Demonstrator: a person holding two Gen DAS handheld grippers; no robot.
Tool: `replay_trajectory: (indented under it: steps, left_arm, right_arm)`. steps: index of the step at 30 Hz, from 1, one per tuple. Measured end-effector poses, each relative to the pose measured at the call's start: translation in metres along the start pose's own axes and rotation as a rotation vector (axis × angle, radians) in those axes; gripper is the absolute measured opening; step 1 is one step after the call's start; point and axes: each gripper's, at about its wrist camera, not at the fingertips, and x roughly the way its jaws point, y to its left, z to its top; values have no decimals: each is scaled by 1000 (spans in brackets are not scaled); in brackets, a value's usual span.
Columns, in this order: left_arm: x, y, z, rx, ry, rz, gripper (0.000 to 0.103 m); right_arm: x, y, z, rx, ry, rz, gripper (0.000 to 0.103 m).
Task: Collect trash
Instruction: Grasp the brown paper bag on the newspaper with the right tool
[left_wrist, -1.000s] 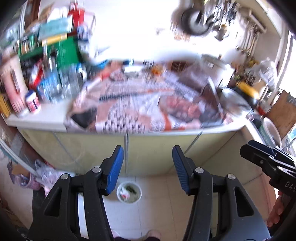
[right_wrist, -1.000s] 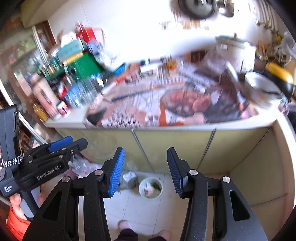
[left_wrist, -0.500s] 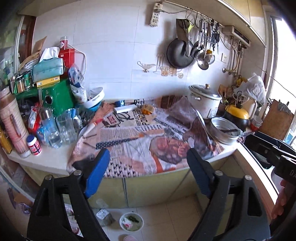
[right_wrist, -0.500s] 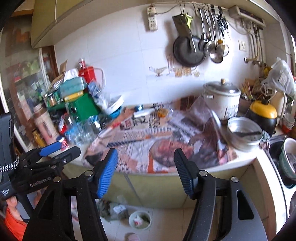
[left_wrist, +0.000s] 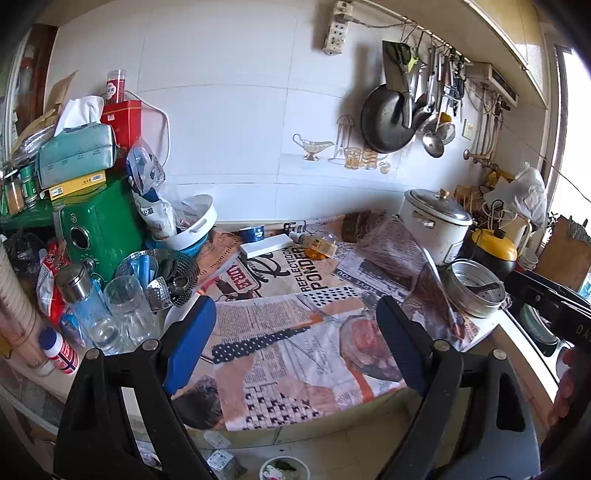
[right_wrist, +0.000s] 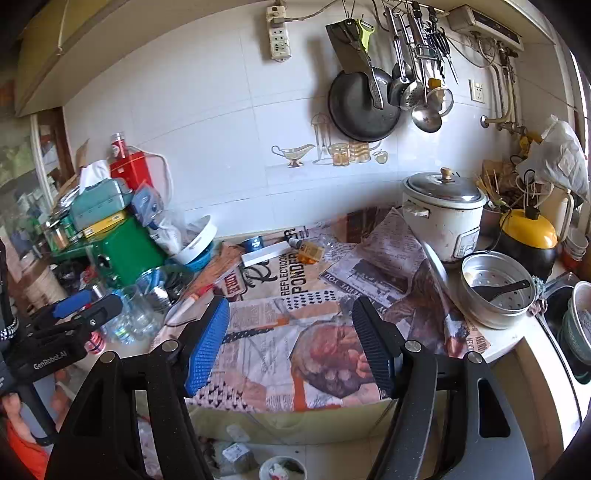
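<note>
Newspaper (left_wrist: 295, 332) covers the kitchen counter. At its far side lie a blue tub (left_wrist: 255, 233), a flat white box (left_wrist: 271, 245) and an orange packet (left_wrist: 319, 245). On the floor below stand a white bowl of scraps (right_wrist: 282, 469) and a crumpled wrapper (right_wrist: 236, 454). My left gripper (left_wrist: 295, 302) is open above the counter's front edge, empty. To its right, my right gripper (right_wrist: 291, 301) also hovers over the newspaper; its jaws are opening and hold nothing. Each gripper shows in the other's view: the right gripper (left_wrist: 546, 302) and the left gripper (right_wrist: 74, 314).
A white rice cooker (right_wrist: 443, 218), a steel steamer pot (right_wrist: 496, 295) and a yellow-lidded kettle (right_wrist: 528, 236) crowd the right. A green oven (left_wrist: 99, 229), drinking glasses (left_wrist: 122, 310) and stacked boxes fill the left. A sink (right_wrist: 569, 314) lies at far right. Pans hang on the wall.
Both grippers have risen from facing the cabinet doors and floor to looking over the counter top. Both pairs of jaws have spread wider.
</note>
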Motion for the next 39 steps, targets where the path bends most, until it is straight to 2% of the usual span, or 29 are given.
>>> replay_trajectory:
  steps: [9, 16, 26, 31, 39]
  left_arm:
    - [63, 26, 14, -37, 64, -17, 88]
    - [120, 32, 23, -47, 111, 30, 88]
    - [236, 29, 53, -77, 217, 124, 88]
    - [295, 27, 58, -98, 276, 180, 88]
    - [360, 35, 47, -148, 382, 233, 88]
  right_arm:
    - [53, 2, 20, -9, 50, -34, 66]
    - [121, -8, 37, -4, 108, 3, 66]
    - [254, -50, 70, 10, 237, 66, 66]
    - [340, -75, 82, 14, 331, 84, 66]
    - [456, -95, 74, 90, 496, 192, 66]
